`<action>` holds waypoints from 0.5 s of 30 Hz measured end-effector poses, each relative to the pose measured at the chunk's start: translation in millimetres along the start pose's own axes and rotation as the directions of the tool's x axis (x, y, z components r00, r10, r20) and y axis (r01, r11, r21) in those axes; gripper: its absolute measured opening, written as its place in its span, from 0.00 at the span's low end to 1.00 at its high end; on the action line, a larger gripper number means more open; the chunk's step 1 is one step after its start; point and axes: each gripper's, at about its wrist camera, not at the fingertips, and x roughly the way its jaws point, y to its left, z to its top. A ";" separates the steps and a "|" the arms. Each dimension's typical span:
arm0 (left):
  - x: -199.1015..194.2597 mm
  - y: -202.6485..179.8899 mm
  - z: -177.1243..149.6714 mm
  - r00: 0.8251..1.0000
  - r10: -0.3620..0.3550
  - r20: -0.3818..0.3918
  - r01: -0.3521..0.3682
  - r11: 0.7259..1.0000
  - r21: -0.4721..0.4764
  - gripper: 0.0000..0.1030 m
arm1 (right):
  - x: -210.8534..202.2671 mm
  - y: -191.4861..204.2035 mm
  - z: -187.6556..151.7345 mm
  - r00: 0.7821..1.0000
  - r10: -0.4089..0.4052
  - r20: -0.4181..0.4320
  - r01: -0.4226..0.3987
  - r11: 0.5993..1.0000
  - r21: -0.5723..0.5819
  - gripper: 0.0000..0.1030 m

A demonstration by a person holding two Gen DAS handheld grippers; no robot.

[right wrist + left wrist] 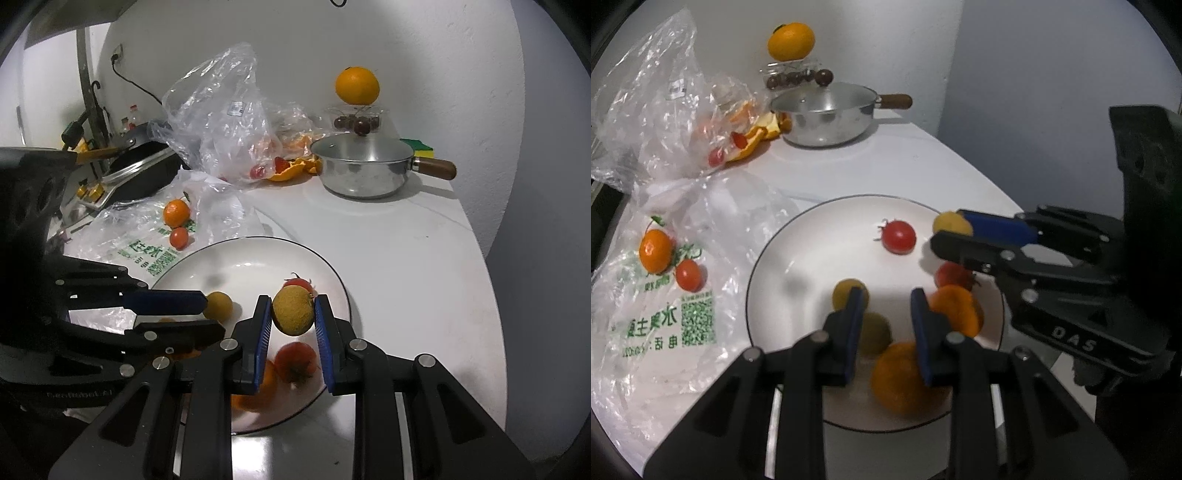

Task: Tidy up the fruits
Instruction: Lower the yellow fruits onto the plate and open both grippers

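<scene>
Your right gripper [293,314] clamps a yellow fruit [293,312] above the white plate [332,280] | your left gripper [886,295] hangs jaws apart, empty, over the plate | plate holds cherry tomato [898,236], two oranges [956,310], two yellow fruits | small orange [655,250] and tomato lie on plastic bag [665,314] beside the plate.
</scene>
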 end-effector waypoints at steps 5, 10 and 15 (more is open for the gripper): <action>-14.6 6.0 2.3 0.999 0.013 0.041 -0.013 1.000 0.000 0.29 | 9.1 8.8 2.9 1.000 0.014 -0.023 -0.015 1.000 -0.017 0.24; -27.3 16.7 1.7 0.997 0.036 0.070 -0.034 0.999 -0.021 0.29 | 16.5 19.3 3.1 0.999 0.017 -0.042 -0.018 0.999 -0.028 0.24; -36.6 30.6 -2.4 0.994 0.065 0.086 -0.061 0.997 -0.046 0.30 | 22.3 29.2 2.9 0.998 -0.001 -0.070 -0.002 0.999 -0.043 0.24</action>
